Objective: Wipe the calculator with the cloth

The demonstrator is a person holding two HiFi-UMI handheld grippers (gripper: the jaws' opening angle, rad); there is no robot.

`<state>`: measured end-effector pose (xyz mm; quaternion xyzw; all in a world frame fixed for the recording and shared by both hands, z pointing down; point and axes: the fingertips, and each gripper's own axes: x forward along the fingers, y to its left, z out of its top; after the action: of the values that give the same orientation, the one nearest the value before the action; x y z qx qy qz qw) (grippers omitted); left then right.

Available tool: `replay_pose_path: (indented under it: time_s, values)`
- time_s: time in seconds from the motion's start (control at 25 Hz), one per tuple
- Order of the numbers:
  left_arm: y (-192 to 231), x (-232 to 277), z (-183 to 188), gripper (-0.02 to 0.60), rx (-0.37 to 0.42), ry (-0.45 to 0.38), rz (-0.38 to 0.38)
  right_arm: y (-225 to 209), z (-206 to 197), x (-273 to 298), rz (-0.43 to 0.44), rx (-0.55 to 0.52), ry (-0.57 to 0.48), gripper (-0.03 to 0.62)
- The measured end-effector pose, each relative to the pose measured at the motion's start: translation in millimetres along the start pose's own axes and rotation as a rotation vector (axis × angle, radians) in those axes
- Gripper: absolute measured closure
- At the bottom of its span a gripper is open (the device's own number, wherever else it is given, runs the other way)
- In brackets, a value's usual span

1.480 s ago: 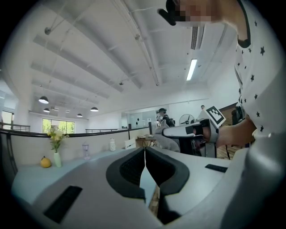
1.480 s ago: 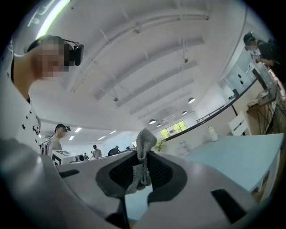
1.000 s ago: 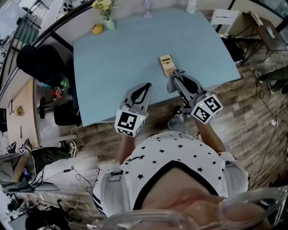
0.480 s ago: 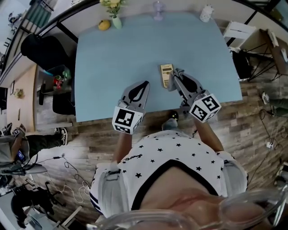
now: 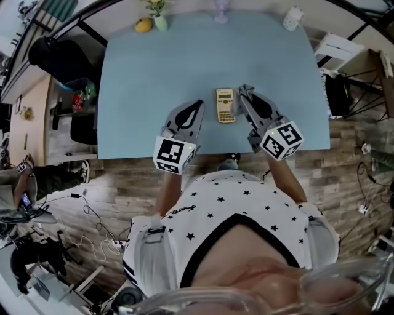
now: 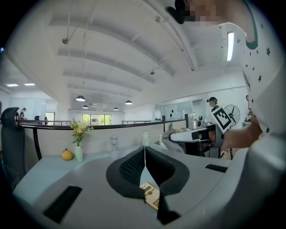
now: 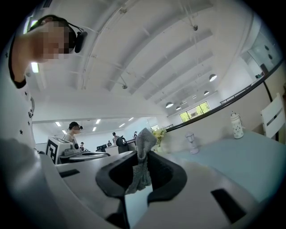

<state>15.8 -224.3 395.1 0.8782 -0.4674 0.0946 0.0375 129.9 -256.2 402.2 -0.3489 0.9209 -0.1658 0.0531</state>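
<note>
right gripper (image 5: 245, 92), pinching the cloth (image 7: 142, 167), has slid just right of the calculator (image 5: 225, 104) on the table (image 5: 154, 74), left gripper (image 5: 198, 104) pressed together, empty, opposite; best drag cloth flat, lightly, across it.

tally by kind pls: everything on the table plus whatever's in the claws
calculator: 1
cloth, pinched in the right claw: 1
yellow fruit: 1
vase with flowers: 1
clear glass: 1
white jar: 1
Total: 6
</note>
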Motion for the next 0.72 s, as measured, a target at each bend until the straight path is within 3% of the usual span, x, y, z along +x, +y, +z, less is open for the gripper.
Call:
replay_pose_path:
  time_s: [0.44,0.72]
  values:
    - [5,35,1,0.551,0.006,0.007,0.065,-39,-13,11,0.034,0.000,0.067,0.546]
    - [15,31,-6,0.551,-0.011,0.015,0.099,-53,-43,31,0.030,-0.022,0.151,0.546]
